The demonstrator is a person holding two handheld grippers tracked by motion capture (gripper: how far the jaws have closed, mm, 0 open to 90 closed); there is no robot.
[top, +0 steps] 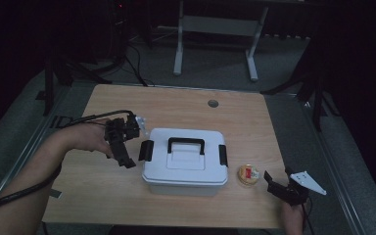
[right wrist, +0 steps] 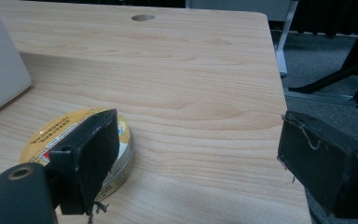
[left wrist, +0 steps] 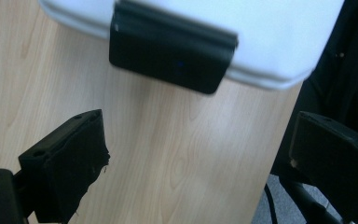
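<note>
A white plastic box [top: 185, 164] with a black carry handle [top: 186, 143] sits shut in the middle of the wooden table. My left gripper [top: 129, 143] is open just left of the box's left black latch [top: 146, 150]. In the left gripper view that latch [left wrist: 172, 56] lies ahead of the open left gripper [left wrist: 200, 158], apart from both jaws. A small round gold tin [top: 248, 175] rests right of the box. My right gripper [top: 278, 178] stands open beside it. In the right gripper view the tin [right wrist: 58, 129] lies behind the left jaw, with nothing held in the right gripper [right wrist: 205, 163].
The table [top: 186, 105] has a cable hole [top: 213, 103] near its far edge. Its right edge is close to the right gripper, and the table's front edge is close behind the box. Another table's white legs [top: 178, 54] stand on the floor beyond. A black cable [top: 24, 191] trails from the left hand.
</note>
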